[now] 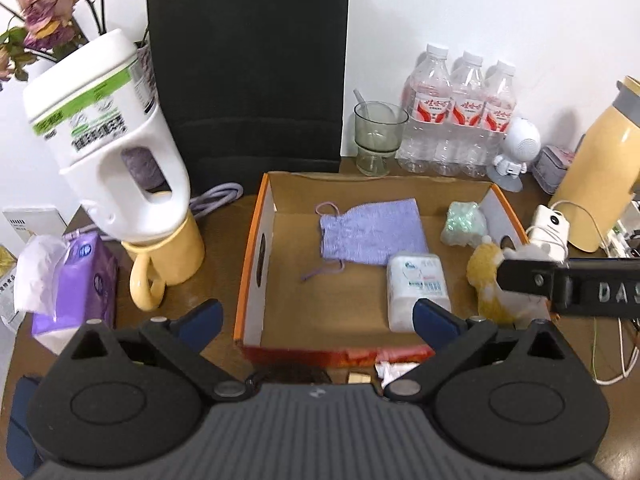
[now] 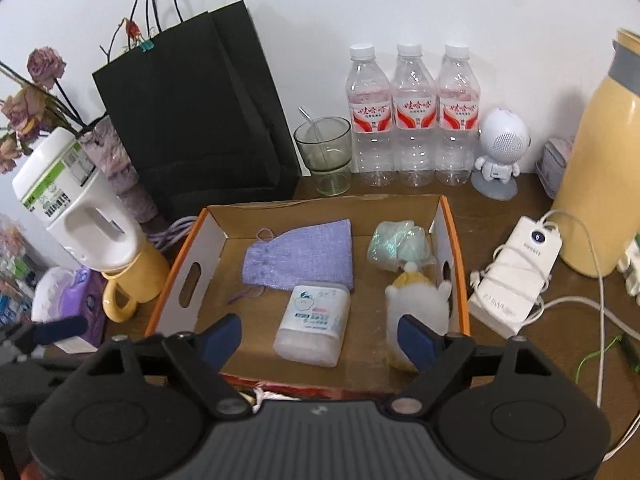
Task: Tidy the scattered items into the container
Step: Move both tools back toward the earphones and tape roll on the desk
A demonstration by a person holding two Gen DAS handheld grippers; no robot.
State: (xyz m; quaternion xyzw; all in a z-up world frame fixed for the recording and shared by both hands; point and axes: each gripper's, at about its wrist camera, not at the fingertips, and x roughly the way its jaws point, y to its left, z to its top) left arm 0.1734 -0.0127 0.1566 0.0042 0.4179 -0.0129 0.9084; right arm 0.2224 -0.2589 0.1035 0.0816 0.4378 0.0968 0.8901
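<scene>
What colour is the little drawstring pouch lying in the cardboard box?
The drawstring pouch is pale lilac, a woven fabric; the right wrist view shows it best.

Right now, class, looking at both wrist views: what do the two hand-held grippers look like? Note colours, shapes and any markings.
Both look alike. The left gripper has a ribbed dark grey body, two round black discs with triangular cut-outs, black arms on silver pivot pins, and blue fingers. The right gripper has the same build. Seen from the left view, its black side shows raised letters "DAS". No cables or sleeves show.

I read raised letters "DAS" on my right gripper [image 1: 520, 276] body; the bottle labels [image 2: 416, 114] and white container's label [image 2: 314, 314] stay illegible.
</scene>
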